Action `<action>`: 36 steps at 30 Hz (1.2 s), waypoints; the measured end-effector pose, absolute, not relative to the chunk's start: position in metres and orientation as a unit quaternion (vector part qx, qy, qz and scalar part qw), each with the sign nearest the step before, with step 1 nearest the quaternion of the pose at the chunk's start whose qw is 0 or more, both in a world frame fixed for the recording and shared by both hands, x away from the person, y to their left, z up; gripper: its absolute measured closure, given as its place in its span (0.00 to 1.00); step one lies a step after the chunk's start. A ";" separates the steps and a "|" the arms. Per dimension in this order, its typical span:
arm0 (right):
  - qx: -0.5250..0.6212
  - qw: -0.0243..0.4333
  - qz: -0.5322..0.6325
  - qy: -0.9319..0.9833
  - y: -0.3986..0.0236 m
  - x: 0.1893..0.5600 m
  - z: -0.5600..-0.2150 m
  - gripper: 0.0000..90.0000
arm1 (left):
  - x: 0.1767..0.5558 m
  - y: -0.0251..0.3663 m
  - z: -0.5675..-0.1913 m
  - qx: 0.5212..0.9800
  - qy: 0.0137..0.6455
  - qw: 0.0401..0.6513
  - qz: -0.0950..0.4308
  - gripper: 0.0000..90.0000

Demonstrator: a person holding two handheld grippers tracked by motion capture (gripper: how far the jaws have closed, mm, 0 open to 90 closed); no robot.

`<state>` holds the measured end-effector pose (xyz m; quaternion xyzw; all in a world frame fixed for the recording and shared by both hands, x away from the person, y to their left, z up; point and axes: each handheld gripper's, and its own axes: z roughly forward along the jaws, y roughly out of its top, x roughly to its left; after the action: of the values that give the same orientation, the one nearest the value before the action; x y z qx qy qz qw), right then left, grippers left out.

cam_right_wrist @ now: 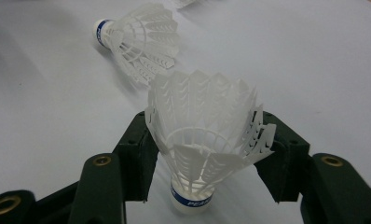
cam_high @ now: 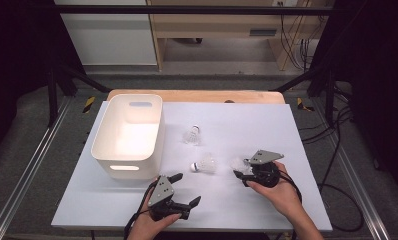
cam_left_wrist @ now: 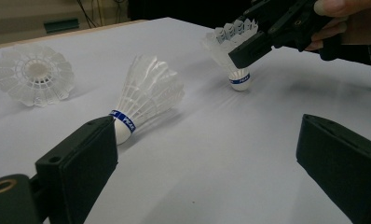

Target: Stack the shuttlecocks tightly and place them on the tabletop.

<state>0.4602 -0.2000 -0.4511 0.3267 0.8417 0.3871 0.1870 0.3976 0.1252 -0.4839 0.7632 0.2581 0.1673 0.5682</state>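
Note:
Three white plastic shuttlecocks are on the white tabletop (cam_high: 267, 125). One shuttlecock (cam_right_wrist: 207, 140) stands cork down, and my right gripper (cam_right_wrist: 209, 123) is shut on its skirt, one jaw on each side; it also appears as the gripped shuttlecock (cam_high: 237, 163) under the right gripper (cam_high: 241, 168). A second shuttlecock (cam_high: 205, 165) lies on its side just left of it, seen close as the lying shuttlecock (cam_left_wrist: 146, 93). The third shuttlecock (cam_high: 192, 135) lies farther back. My left gripper (cam_high: 187, 189) stands open near the front edge, with nothing between its jaws (cam_left_wrist: 211, 133).
A white plastic bin (cam_high: 128, 165) with handle slots stands at the left of the table, with nothing visible inside it. A wooden edge (cam_high: 197, 95) runs along the table's back. Cables trail from both grippers off the front edge.

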 end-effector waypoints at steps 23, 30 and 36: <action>0.421 0.149 0.394 0.803 -0.227 0.479 -0.460 0.43 | 0.398 0.125 -0.484 0.763 0.259 0.568 0.167 0.06; 0.444 0.153 0.372 0.801 -0.231 0.489 -0.468 0.35 | 0.398 0.125 -0.484 0.763 0.260 0.567 0.168 0.06; 0.449 0.166 0.366 0.798 -0.231 0.491 -0.469 0.27 | 0.398 0.125 -0.484 0.763 0.261 0.566 0.169 0.06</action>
<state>0.4909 -0.2305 -0.4686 0.4494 0.7981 0.3656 0.1656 0.3977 0.1250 -0.4841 0.7633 0.2609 0.1685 0.5665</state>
